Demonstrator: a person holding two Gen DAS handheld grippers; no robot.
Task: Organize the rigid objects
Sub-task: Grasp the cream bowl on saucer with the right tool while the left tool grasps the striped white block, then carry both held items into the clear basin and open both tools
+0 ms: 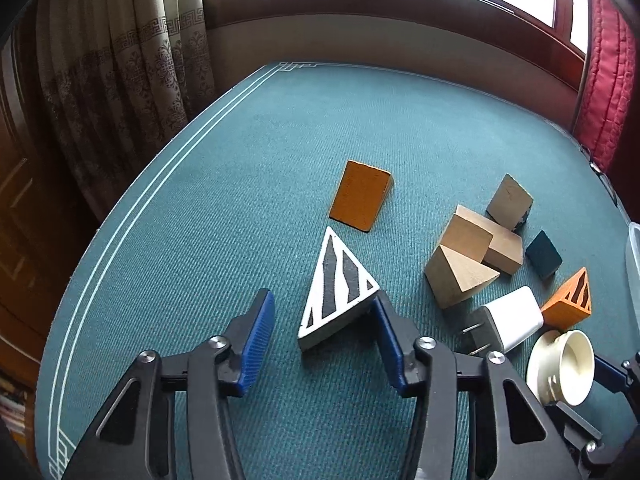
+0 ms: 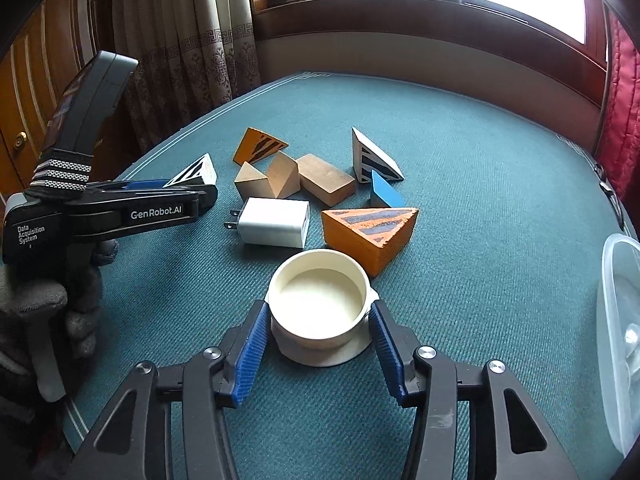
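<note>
- Sitting on a green table cloth (image 1: 200, 240) are many little things: wooden blocks, painted wedges, a white plug and a cream cup.
- The left gripper (image 1: 322, 322) has its blue fingers on both sides of a white wedge with black stripes (image 1: 338, 288). The right finger touches the wedge's corner. The left finger stands apart from it, so the wedge is not squeezed.
- The right gripper (image 2: 318, 320) has its blue fingers on both sides of the cream cup (image 2: 318, 304). The cup sits on a round cream base, and both fingers look pressed on its sides.
- Just behind the cup lies an orange wedge with dark stripes (image 2: 370, 232).
- The white plug (image 2: 276, 222) lies beside that wedge, near three plain wooden blocks (image 2: 296, 180).
- A clear plastic box (image 2: 618, 344) sits at the right edge of the table.
</note>
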